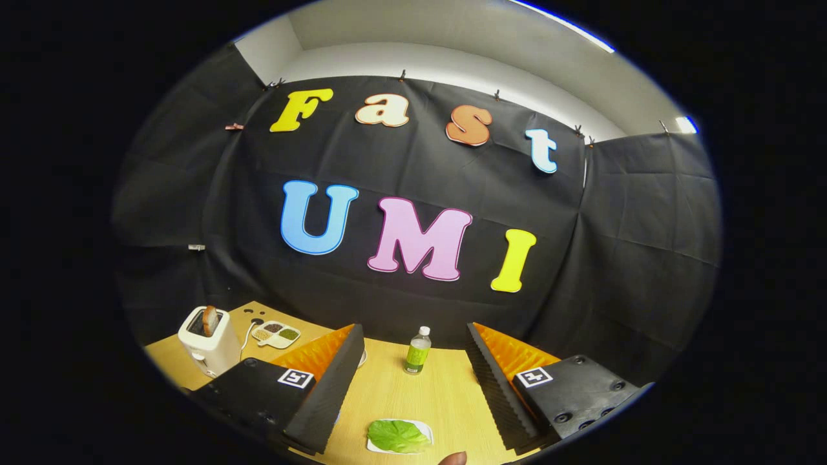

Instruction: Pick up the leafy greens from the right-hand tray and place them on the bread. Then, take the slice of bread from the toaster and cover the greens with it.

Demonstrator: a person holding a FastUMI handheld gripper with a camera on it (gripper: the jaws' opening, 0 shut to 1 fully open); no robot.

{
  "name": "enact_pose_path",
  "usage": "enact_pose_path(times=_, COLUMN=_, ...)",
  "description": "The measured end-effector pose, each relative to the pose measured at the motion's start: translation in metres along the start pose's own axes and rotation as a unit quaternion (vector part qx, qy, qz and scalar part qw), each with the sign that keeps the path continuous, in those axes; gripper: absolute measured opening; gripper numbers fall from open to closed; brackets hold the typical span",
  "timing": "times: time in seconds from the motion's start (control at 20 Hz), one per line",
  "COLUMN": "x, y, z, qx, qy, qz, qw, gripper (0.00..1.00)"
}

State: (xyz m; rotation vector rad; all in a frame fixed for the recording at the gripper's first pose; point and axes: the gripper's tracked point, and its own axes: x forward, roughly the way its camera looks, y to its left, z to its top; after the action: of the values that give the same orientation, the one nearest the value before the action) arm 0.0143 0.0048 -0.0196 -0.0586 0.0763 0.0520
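Note:
A green leaf (397,435) lies on a small white tray (423,426) on the wooden table, low between my two fingers and close to me. My gripper (413,332) is open, held above the table with nothing between its fingers. A white toaster (208,341) stands off to the left beyond the left finger, with a brown slice of bread (210,320) sticking up from its slot. A bit of a white plate (363,356) peeks out behind the left finger; what lies on it is hidden.
A small bottle with a green label (417,351) stands on the table ahead, between the fingers. A divided white dish of seeds (276,334) sits right of the toaster by the back wall. A fingertip (453,458) shows just right of the leaf tray.

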Motion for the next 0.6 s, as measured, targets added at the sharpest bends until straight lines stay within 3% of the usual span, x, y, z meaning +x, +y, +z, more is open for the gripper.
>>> enact_pose_path(times=0.3, x=0.028, y=0.008, z=-0.090, qx=-0.043, qy=0.107, qz=0.104, qw=0.988, gripper=0.97)
enact_pose_path(times=0.6, x=0.040, y=0.015, z=-0.212, qx=-0.085, qy=0.228, qz=0.183, qw=0.953, gripper=0.95)
